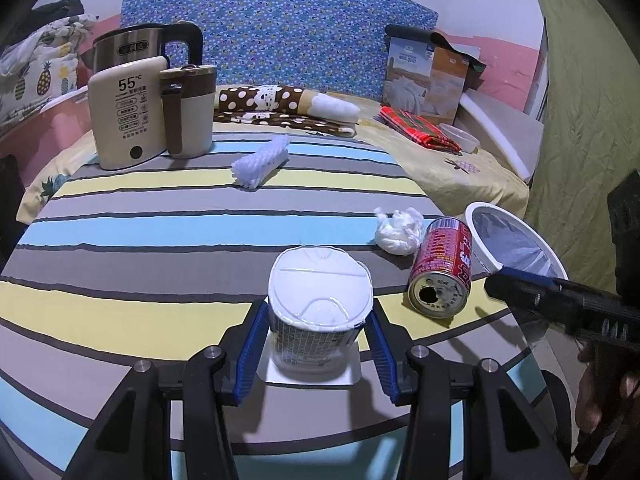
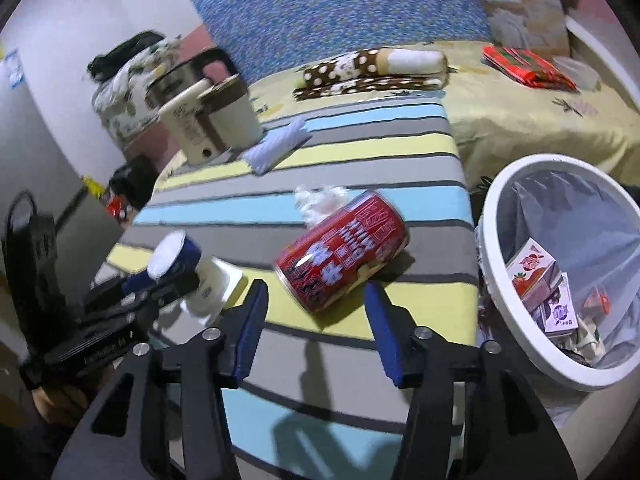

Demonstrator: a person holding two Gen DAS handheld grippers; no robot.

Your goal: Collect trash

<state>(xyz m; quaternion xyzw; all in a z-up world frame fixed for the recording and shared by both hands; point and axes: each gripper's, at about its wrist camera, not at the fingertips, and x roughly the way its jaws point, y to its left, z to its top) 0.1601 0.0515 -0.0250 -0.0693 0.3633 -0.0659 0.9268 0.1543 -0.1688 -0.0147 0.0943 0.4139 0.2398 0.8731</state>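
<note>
On the left, my left gripper [image 1: 318,344] has its blue pads on both sides of the yogurt cup [image 1: 320,300]. The cup stands upside down on its lid, and the pads look pressed on it, so I think I am holding it. It stands near me on the striped table [image 1: 160,248], with bare cloth all around, so I can lift it straight up.

Far left stand the warmer box [image 1: 126,120] and the mug [image 1: 190,110]. They are well apart from my work. The white foam net [image 1: 262,160] lies in the middle, farther away.

Next comes the crumpled tissue [image 1: 400,230], touching or just beside the red can [image 2: 342,250]. The can lies on its side, so it can roll.

My right gripper [image 2: 316,320] is open, with the can's near end just ahead of the pads. Nothing is held there.

On the far right, past the table edge, the white trash bin [image 2: 496,280] waits below. It already has small cartons [image 2: 538,280] inside. The can is close to that edge, so I think it is a short trip.
</note>
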